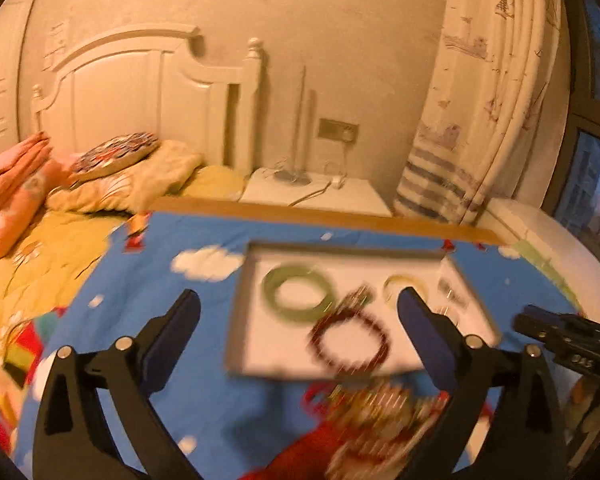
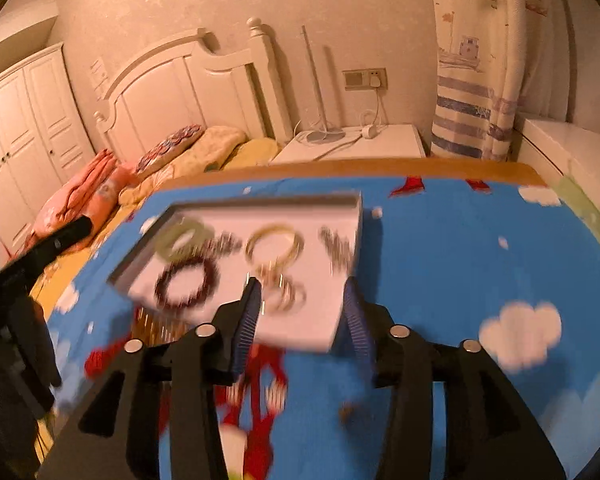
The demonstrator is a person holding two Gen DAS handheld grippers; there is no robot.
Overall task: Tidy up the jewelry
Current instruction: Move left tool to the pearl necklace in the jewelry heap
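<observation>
A shallow white tray lies on the blue cartoon cloth. In it are a green bangle, a dark red bead bracelet, a yellow bangle, silver rings and a small silver piece. A gold chain pile lies on the cloth in front of the tray. My left gripper is open and empty above the tray's near side. My right gripper is open and empty over the tray's near right corner. Both views are motion-blurred.
The cloth covers a table with a wooden far edge. Beyond are a bed with pillows, a white nightstand with a lamp base and cables, and a curtain. The right gripper body shows in the left wrist view.
</observation>
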